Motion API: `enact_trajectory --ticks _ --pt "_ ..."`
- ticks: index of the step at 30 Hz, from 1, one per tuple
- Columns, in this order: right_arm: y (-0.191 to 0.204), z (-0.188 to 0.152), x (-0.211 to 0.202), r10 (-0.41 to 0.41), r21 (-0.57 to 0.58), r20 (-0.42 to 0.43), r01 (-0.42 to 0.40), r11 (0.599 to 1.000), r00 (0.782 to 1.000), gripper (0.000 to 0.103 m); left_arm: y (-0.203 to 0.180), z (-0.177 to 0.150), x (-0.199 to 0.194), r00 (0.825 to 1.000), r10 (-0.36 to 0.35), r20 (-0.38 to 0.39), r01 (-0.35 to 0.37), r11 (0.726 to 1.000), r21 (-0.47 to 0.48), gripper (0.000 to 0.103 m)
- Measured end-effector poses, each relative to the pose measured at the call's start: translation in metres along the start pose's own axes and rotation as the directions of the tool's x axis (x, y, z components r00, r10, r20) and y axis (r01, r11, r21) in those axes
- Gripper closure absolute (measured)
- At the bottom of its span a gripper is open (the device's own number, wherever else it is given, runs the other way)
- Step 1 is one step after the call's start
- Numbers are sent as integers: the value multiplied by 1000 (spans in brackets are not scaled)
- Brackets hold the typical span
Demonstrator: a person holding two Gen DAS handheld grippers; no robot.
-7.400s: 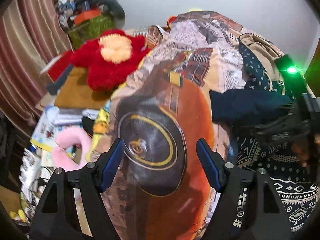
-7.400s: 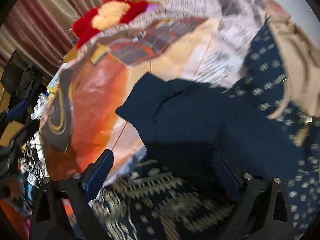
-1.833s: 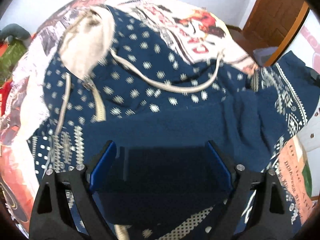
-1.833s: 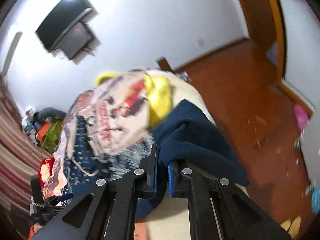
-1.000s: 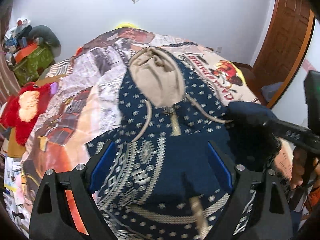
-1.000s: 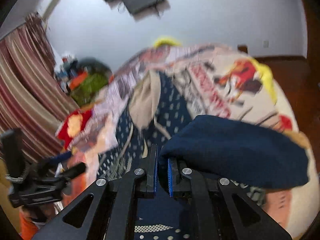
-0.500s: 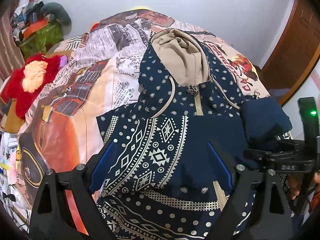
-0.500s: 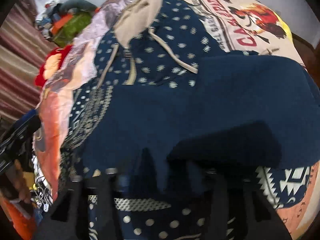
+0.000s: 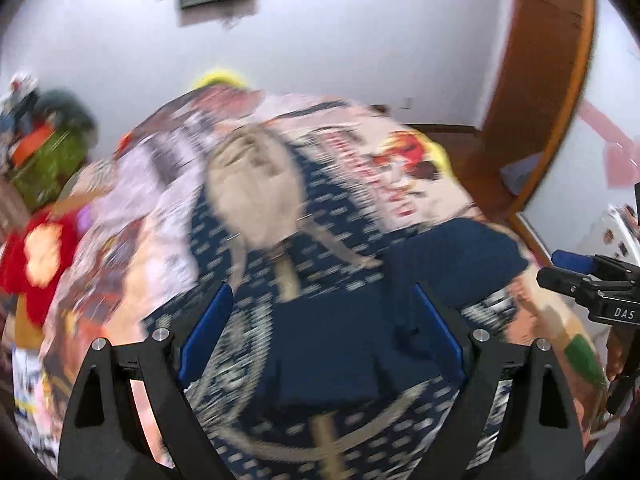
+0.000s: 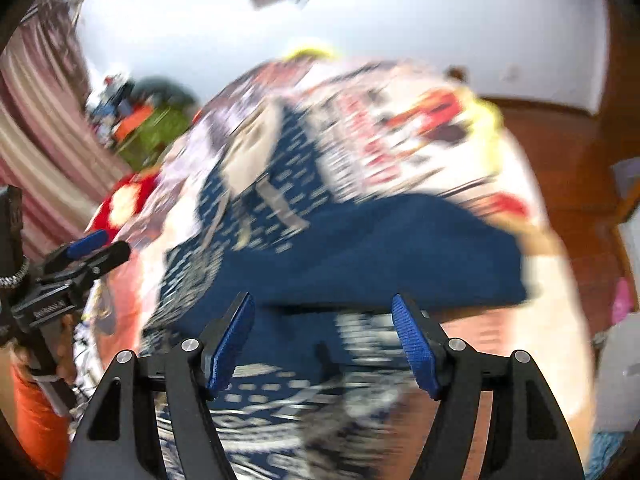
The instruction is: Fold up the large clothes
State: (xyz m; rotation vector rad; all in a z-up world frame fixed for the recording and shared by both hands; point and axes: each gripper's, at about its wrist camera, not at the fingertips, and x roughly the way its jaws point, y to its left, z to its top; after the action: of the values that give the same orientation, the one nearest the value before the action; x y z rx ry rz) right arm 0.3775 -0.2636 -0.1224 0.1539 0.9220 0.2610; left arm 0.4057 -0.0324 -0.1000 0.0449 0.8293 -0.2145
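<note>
While your right gripper (image 10: 322, 340) is opening over the hoodie (image 10: 360, 248), empty, your left gripper (image 9: 320, 332) stands apart too.

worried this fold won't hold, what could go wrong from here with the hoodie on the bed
1. The sleeve folded across the hoodie lies loose: the right gripper is opening with nothing between its pads, so the sleeve may slide back off.
2. The sleeve's cuff end reaches near the bed's edge, so a tug could pull it over.
3. The drawstrings lie splayed over the chest and could get trapped crooked in the next fold. Both views are blurred, so finer wrinkles can't be judged.
</note>
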Motion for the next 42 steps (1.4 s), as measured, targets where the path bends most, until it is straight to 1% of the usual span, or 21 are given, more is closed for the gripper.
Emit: enact_trajectory --ticks 2,5,8,10,11,12,15,17,18,19,21,22,24,25,27,31,34,38,39,40,42 --pt "-25 -2 -20 -53 23 45 52 998 998 32 -31 11 9 999 -38 -5 39 998 52 13" --pt "-62 -8 -49 -117 64 100 111 992 988 30 -84 21 31 995 -90 -37 95 984 154 13" --pt "-90 -17 -70 -169 98 133 157 983 977 29 -134 23 61 990 -104 -99 126 960 249 13" --pt "-104 -24 -78 -192 117 142 176 977 971 28 -166 20 85 980 -113 -162 158 941 300 13" --pt "-111 -27 -81 -202 125 144 185 975 969 28 -175 18 93 976 -117 -184 171 933 316 13" --pt "-117 -31 -83 -213 134 143 195 972 966 28 -190 13 105 970 -115 -216 186 920 346 13" --pt "-131 -38 -79 -216 154 124 196 968 969 27 -216 1 126 964 -76 -256 182 888 423 13" --pt "-137 -43 -74 -207 170 110 187 968 972 27 -227 -7 139 970 -21 -244 140 864 484 13" --pt "-140 -45 -71 -201 177 101 181 967 974 27 -230 -9 143 976 7 -220 108 855 507 15" --pt "-140 -47 -69 -198 179 97 178 968 975 27 -233 -11 146 982 30 -185 73 848 525 19" --pt "-142 -49 -62 -192 185 83 174 967 978 27 -234 -12 147 989 52 -139 31 841 540 39" --pt "-142 -49 -59 -187 187 76 170 967 979 27 -234 -10 148 991 51 -123 24 840 542 46" --pt "-141 -51 -55 -176 191 67 161 968 982 27 -233 -8 145 994 44 -98 16 839 544 82" --pt "-140 -51 -54 -169 192 64 154 969 984 27 -231 -6 145 995 44 -91 12 842 539 88" --pt "-138 -51 -52 -161 192 60 147 970 985 27 -225 0 140 997 32 -73 10 860 510 93" --pt "-131 -46 -47 -145 186 60 132 974 988 27 -199 20 119 1000 -12 -25 21 905 424 95" --pt "-120 -42 -45 -142 160 64 130 978 988 27 -177 34 97 999 -29 22 19 928 372 96" --pt "-101 -35 -46 -135 119 74 126 985 988 27 -127 53 62 996 -48 80 25 964 266 96" --pt "-97 -33 -46 -133 112 78 124 986 988 27 -108 56 52 994 -42 99 17 972 236 96" --pt "-93 -31 -45 -130 105 81 121 987 988 27 -98 57 46 993 -35 108 10 975 223 96" --pt "-82 -28 -44 -122 89 88 114 990 989 27 -70 56 32 991 -4 132 -21 982 190 96"
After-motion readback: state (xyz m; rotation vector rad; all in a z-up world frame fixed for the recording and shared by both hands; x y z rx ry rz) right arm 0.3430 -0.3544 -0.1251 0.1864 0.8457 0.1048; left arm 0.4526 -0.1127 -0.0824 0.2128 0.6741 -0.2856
